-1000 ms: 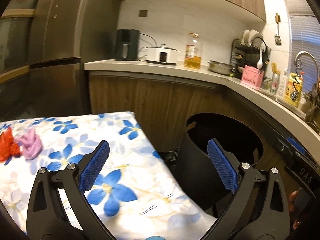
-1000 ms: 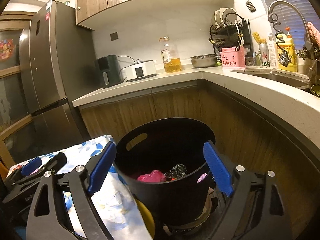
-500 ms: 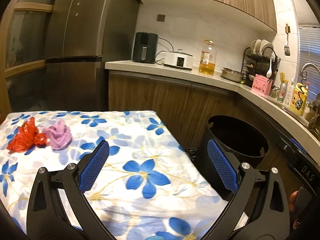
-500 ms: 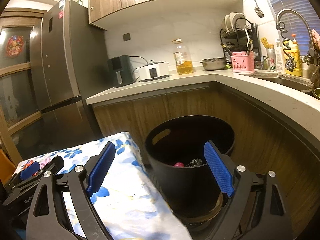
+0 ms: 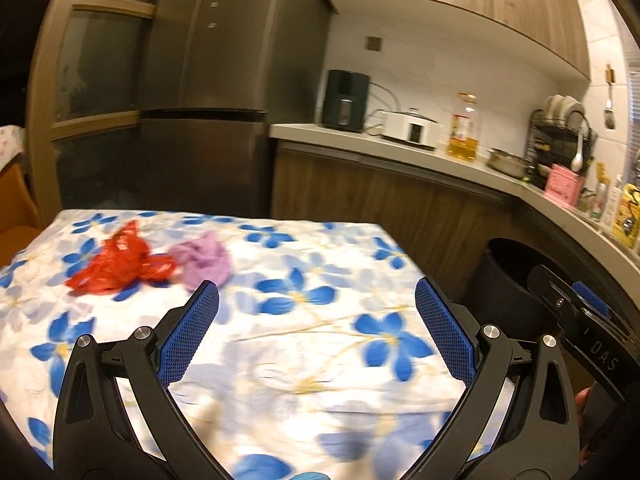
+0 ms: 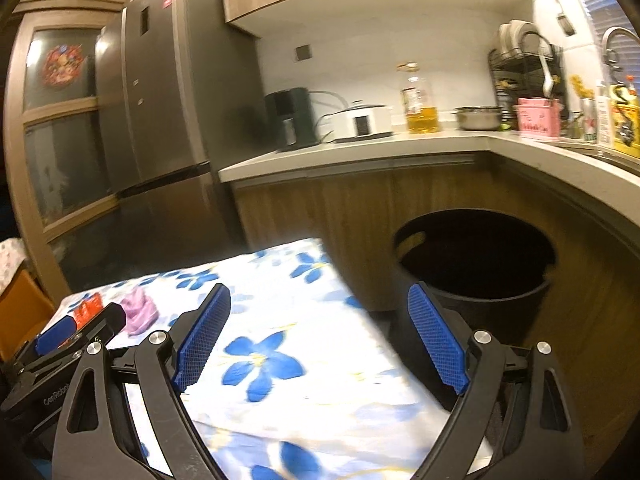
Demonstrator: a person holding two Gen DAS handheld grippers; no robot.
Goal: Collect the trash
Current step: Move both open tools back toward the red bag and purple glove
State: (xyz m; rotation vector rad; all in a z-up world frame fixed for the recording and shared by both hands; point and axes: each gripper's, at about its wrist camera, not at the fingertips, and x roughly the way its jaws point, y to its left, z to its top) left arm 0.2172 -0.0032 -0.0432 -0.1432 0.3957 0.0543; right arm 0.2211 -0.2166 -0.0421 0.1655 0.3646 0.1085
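The left gripper point(image 5: 316, 308) hangs over the flowered cloth of the worktop point(image 5: 304, 360), its blue-padded fingers point(image 5: 188, 336) spread wide apart with nothing between them, aimed toward the far left part of the cloth. There the red crumpled trash point(image 5: 118, 260) lies touching the purple crumpled trash point(image 5: 206, 258) on its right, both well ahead of the fingertips. The right gripper point(image 6: 320, 316) is likewise held above the worktop point(image 6: 280, 312) near its right edge, fingers point(image 6: 202, 336) wide apart and empty, pointing between the cloth's edge and the black bin point(image 6: 476, 264) that stands on the floor just beside the worktop, under the curved kitchen counter point(image 6: 400, 148). The right wrist view looks into the bin's dark mouth, though its contents cannot be made out; it also shows the back of the left gripper low at the left, which partly hides the red trash point(image 6: 86, 312) while the purple piece point(image 6: 138, 312) sits just right of it. The left wrist view shows only part of the bin point(image 5: 504, 280), but gives the two pieces of trash in full, and catches the right gripper point(image 5: 580, 320) at its right edge.
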